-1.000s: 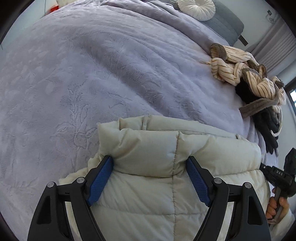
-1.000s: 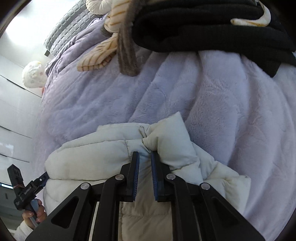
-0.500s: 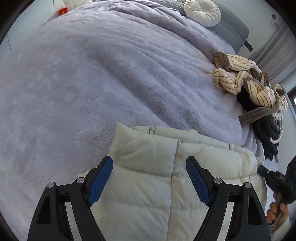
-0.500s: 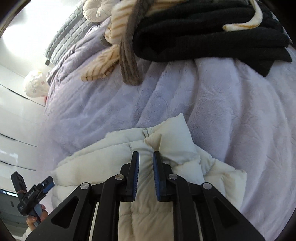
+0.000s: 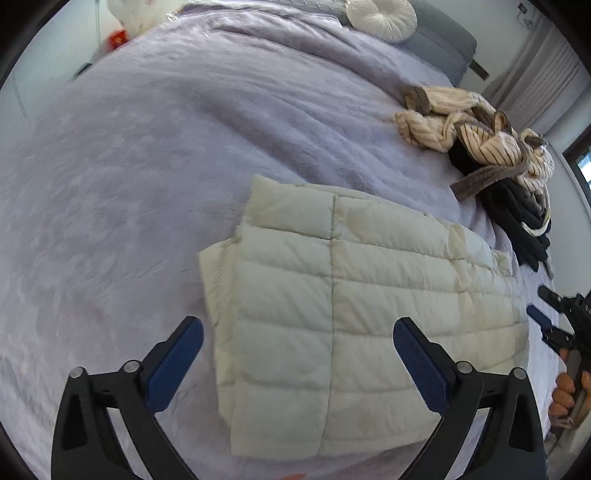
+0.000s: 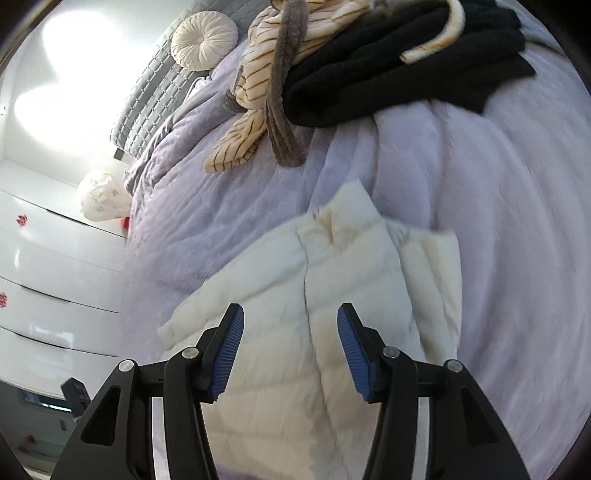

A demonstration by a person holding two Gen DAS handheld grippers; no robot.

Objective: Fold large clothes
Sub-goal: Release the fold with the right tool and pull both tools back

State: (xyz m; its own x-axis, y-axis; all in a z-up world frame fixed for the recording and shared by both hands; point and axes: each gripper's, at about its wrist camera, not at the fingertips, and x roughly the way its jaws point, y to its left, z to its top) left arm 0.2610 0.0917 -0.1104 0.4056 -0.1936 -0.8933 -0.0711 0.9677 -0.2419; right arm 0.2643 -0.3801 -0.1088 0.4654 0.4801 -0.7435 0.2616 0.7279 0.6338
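The left gripper (image 5: 297, 354) hangs with its blue-padded fingers spread wide and pinching nothing, at the bottom of the left wrist view. Between and beyond them lies the cream quilted puffer jacket (image 5: 354, 302), folded flat into a rough rectangle at centre frame on the lavender plush bedspread (image 5: 155, 155). The right gripper (image 6: 290, 350) is likewise spread apart and empty, low in the right wrist view, over the same jacket (image 6: 295, 332). At upper right of the left view sits a heap of cream striped and black clothes (image 5: 491, 147); a round cream cushion (image 5: 382, 16) lies at the top.
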